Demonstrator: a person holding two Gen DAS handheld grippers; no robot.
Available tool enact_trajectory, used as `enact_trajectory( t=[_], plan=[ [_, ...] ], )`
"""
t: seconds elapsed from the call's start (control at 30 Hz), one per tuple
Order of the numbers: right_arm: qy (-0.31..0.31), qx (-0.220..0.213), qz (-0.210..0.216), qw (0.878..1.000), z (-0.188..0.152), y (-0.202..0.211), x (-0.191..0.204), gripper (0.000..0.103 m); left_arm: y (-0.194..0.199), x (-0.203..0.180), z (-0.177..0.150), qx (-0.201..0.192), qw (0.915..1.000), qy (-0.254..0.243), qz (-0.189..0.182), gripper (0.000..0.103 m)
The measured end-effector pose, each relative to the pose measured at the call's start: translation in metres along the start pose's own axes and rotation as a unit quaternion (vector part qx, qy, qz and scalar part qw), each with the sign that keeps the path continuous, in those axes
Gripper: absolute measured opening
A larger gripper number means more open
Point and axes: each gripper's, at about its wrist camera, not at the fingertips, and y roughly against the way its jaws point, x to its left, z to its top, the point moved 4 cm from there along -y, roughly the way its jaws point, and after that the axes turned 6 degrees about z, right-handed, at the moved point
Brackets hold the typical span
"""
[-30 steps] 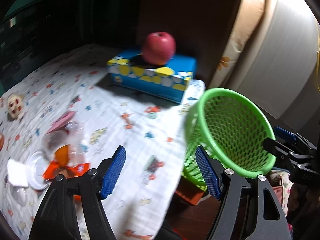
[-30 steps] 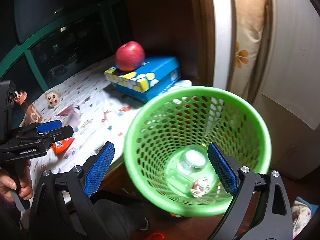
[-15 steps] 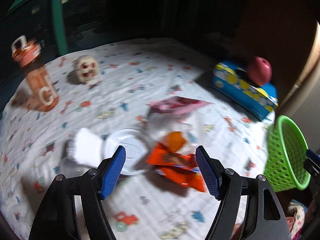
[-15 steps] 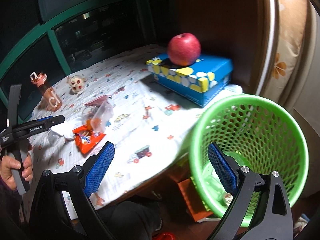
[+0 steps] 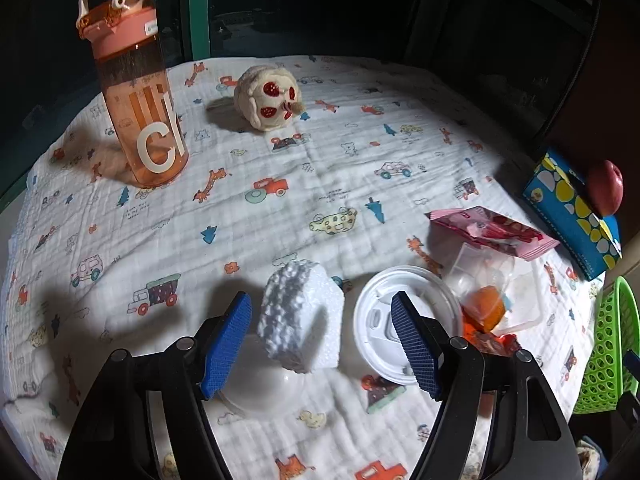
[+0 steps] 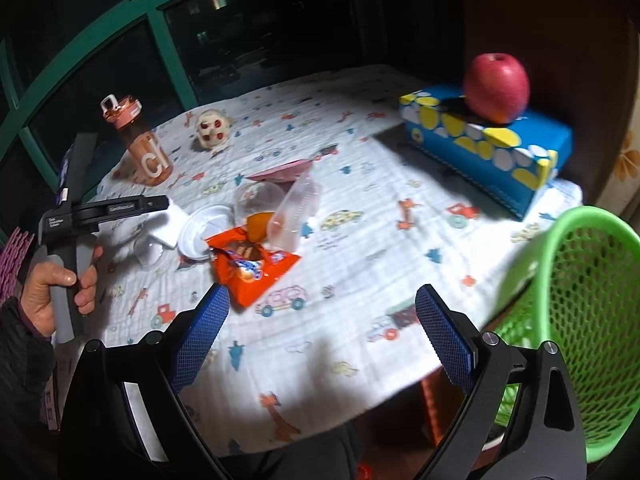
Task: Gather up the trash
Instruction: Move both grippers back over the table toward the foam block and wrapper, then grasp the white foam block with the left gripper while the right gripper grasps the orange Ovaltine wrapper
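1. The left claw (image 5: 320, 344) is spread wide and holds nothing; its blue pads (image 5: 226, 344) straddle the foam block (image 5: 300, 316), which looks like the piece being gone for.
2. To do this well, the person should lower the claw until both pads sit level with the middle of the foam, then close gently: foam is light and crushable, and a hard squeeze would likely crumble it.
3. The right pad hangs over the white lid (image 5: 404, 320) lying just beside the foam. The claw should be centred on the block so the lid is not caught along with it.
4. A clear dome lid (image 5: 260, 388) lies under or against the foam's near side; whether they touch cannot be told, so a straight lift is the safer bet.
5. The right claw (image 6: 320, 336) is also released and empty, hovering over the worktop's near edge, with the green basket (image 6: 592, 320) to its right, off the worktop's edge.
6. The foam is a white, pebbled chunk with a peaked top, standing on the printed cloth (image 5: 320, 184).
7. Other trash sits right of it: an orange wrapper (image 6: 252, 268), a clear tub (image 5: 496, 284) and a pink packet (image 5: 492, 232).
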Motion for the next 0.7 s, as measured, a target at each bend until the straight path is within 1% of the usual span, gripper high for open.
enact_trajectory(
  t=[0.17,0.33,0.43,0.57,0.63,0.7],
  plan=[
    [-0.004,0.022,0.029,0.999,0.001,-0.031,0.019,0.093,-0.017,0.011,0.0,0.018,0.9994,0.021,-0.022,0.07],
    [-0.009,0.046,0.045,0.998,0.0,-0.065,0.037,0.093,-0.028,0.012,0.0,0.026,0.9987,0.018,-0.04,0.07],
    [-0.019,0.058,0.053,0.997,0.0,-0.084,0.042,0.093,-0.032,0.013,-0.001,0.031,0.9981,0.019,-0.049,0.067],
    [-0.037,0.065,0.058,0.996,0.002,-0.103,0.043,0.093,-0.038,0.014,-0.004,0.038,0.9972,0.019,-0.062,0.06],
    [-0.045,0.07,0.055,0.995,0.003,-0.113,0.042,0.09,-0.04,0.013,-0.006,0.041,0.9968,0.017,-0.066,0.057],
    [-0.054,0.076,0.053,0.994,0.003,-0.123,0.04,0.086,-0.042,0.013,-0.007,0.044,0.9964,0.017,-0.07,0.051]
  ],
)
